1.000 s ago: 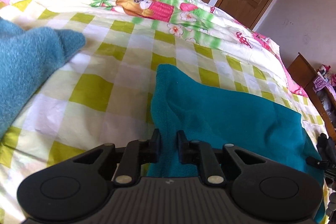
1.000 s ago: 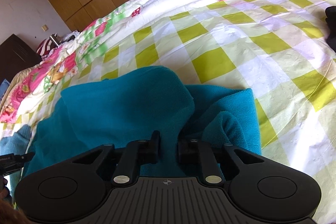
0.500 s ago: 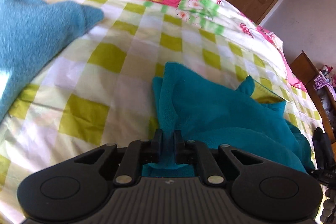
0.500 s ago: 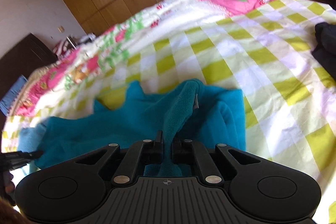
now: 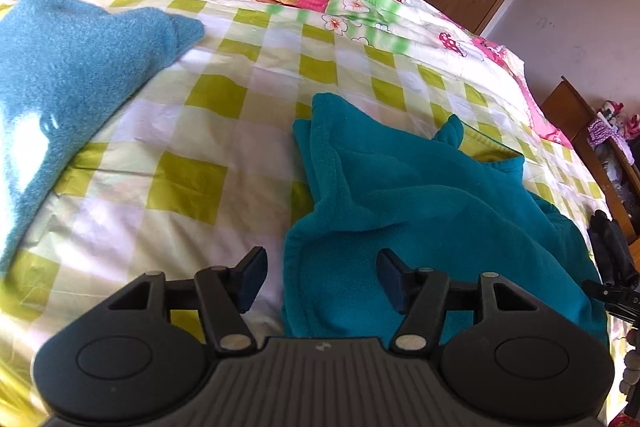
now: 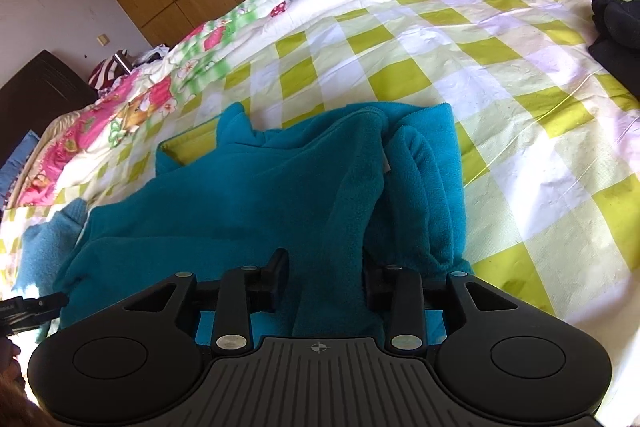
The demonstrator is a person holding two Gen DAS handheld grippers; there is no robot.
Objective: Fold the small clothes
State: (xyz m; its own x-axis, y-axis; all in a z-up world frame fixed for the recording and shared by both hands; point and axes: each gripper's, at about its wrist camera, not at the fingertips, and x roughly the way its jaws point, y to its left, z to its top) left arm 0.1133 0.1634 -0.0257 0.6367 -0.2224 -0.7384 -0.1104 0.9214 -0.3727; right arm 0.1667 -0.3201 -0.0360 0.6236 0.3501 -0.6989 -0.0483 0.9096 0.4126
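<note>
Teal fleece garment [image 5: 420, 203] lies rumpled on the bed [image 5: 224, 115], spread over a quilt of green, white and pale yellow checks. Its near edge sits between the parted fingers of the left gripper [image 5: 322, 279], whose jaws have just been opening; neither pad presses the cloth, so the garment is released on that side. In the right wrist view, a raised fold of the same fleece runs up between the fingers of the right gripper [image 6: 325, 279], whose jaws have also just been opening and now stand apart from the fabric with gaps on both sides. A lighter blue fleece piece [image 5: 60, 67] lies well apart on the quilt, to the left in the left wrist view. A dark bundle of cloth [image 6: 616, 23] rests near the bed's far right edge.
</note>
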